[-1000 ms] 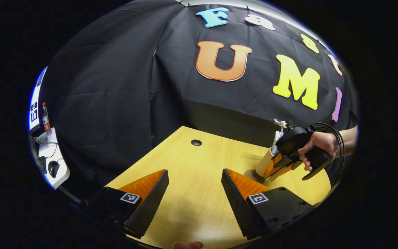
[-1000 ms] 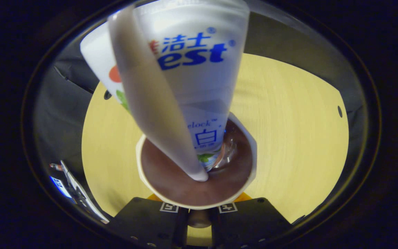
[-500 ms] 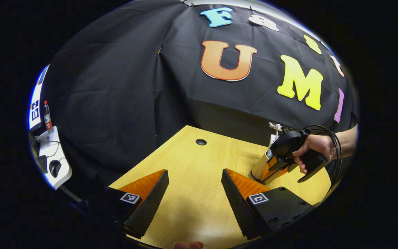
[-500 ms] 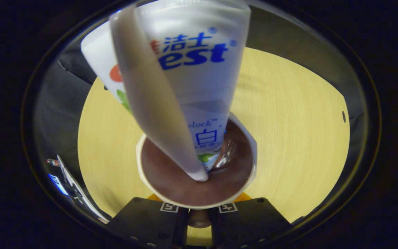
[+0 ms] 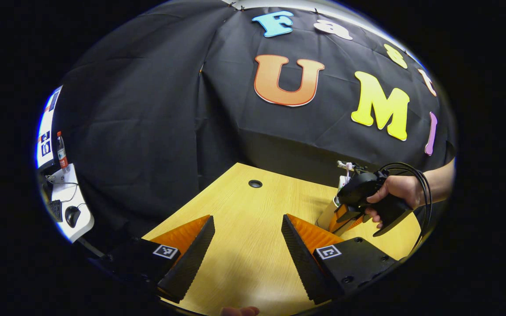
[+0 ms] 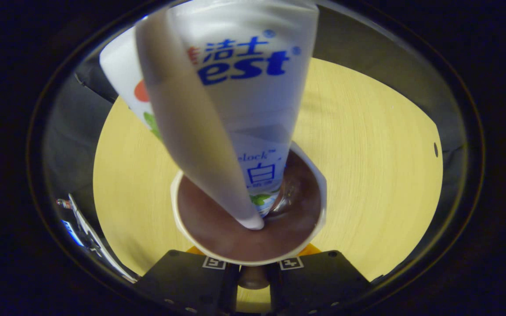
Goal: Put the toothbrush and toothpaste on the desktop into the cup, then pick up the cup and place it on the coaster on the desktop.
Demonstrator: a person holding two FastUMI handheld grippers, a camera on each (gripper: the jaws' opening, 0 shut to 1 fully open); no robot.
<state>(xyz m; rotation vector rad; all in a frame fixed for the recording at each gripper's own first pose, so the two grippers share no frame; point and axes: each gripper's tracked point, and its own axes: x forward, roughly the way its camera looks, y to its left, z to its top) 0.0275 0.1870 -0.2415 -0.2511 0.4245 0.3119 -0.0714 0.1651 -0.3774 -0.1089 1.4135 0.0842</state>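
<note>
Toothpaste [image 6: 253, 87] and toothbrush [image 6: 182, 131] both stand inside the cup [image 6: 310, 175], leaning against its rim — so the loading looks done and the carry to the coaster is the step in hand. The right gripper [image 5: 345, 216] is closed on the cup's wall, and a hand [image 5: 395, 188] holds it tilted, the cup seemingly raised off the desk [image 5: 244, 210]; gripping low on the wall keeps the tall contents clear of the fingers. The left gripper [image 5: 247, 245] hovers nearer than the cup, jaws spread wide with nothing between them. From the left gripper view the cup's outside and tilt are plain; the right gripper view looks down into its dark interior. No coaster can be made out near the cup.
</note>
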